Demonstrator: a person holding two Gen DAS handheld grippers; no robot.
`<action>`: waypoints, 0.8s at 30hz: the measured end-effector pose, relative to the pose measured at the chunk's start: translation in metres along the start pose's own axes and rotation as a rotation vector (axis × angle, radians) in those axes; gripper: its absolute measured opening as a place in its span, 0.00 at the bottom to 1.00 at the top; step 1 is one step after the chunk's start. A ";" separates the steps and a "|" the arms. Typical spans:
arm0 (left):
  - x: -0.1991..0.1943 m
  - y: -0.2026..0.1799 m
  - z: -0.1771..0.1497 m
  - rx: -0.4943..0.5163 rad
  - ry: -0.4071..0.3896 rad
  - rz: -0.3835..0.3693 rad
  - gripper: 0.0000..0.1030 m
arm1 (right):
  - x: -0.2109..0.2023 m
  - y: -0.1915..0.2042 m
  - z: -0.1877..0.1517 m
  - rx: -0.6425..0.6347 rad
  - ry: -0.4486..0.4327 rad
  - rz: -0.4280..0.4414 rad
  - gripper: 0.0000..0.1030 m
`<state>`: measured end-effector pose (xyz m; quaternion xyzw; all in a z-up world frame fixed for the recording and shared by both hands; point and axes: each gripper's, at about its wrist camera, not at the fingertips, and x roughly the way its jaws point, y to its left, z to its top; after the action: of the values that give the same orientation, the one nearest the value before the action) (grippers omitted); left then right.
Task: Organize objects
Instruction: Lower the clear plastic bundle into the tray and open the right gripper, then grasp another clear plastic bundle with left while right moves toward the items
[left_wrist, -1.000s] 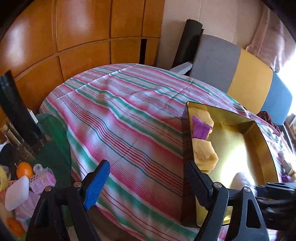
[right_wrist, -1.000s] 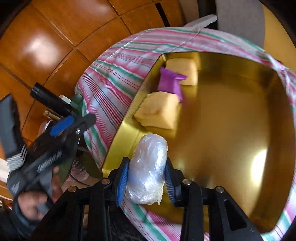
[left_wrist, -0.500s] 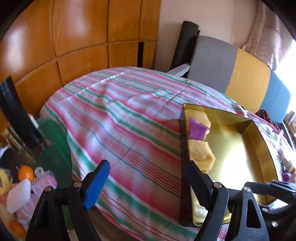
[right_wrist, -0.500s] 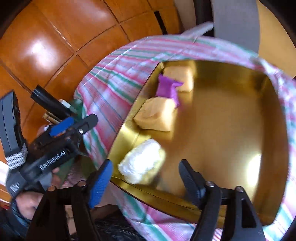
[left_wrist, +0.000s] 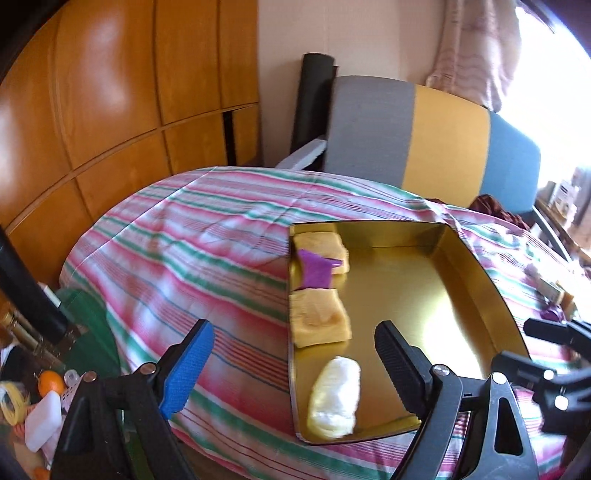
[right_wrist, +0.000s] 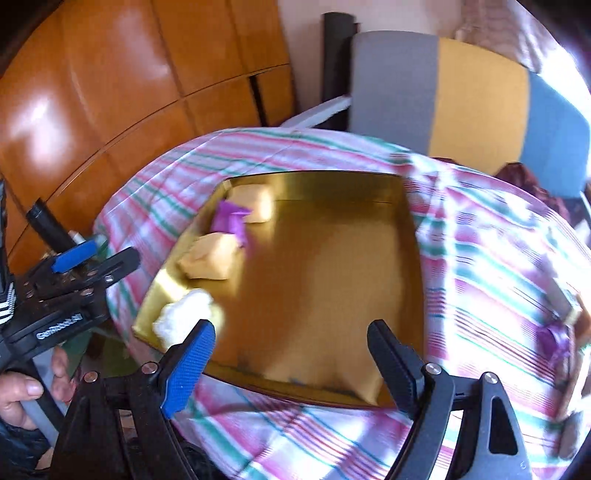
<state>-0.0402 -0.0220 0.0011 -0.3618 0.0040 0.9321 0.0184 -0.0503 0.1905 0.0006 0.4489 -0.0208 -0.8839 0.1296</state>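
Observation:
A gold tray (left_wrist: 476, 266) (right_wrist: 415, 236) lies on the striped cloth. In it, along its left side, are two yellow sponges (left_wrist: 317, 321) (right_wrist: 207, 254), a purple packet (left_wrist: 316, 271) (right_wrist: 231, 218) and a white plastic-wrapped bundle (left_wrist: 336, 398) (right_wrist: 184, 319) at the near corner. My left gripper (left_wrist: 291, 369) is open and empty, above the tray's near left corner. My right gripper (right_wrist: 290, 365) is open and empty, above the tray's near edge. The right gripper also shows at the right edge of the left wrist view (left_wrist: 546, 354).
The striped cloth (left_wrist: 184, 251) covers a rounded table. A grey, yellow and blue chair back (left_wrist: 424, 129) stands behind it, wooden panels to the left. Small items (left_wrist: 40, 402) lie low on the left. More small objects (right_wrist: 557, 332) lie on the cloth to the right.
My right gripper opened and let the white bundle down into the tray's near left corner, then drew back and up. My left gripper shifted right, over the tray's corner.

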 end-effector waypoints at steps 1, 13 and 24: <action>-0.001 -0.005 0.001 0.011 0.000 -0.007 0.87 | -0.003 -0.008 -0.002 0.011 -0.002 -0.015 0.84; -0.001 -0.074 0.005 0.155 0.010 -0.098 0.87 | -0.044 -0.139 -0.026 0.177 -0.017 -0.262 0.84; 0.002 -0.153 0.020 0.259 0.022 -0.239 0.87 | -0.113 -0.322 -0.088 0.665 -0.206 -0.604 0.84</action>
<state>-0.0489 0.1309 0.0154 -0.3643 0.0813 0.9109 0.1757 0.0161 0.5368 -0.0120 0.3617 -0.1843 -0.8674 -0.2877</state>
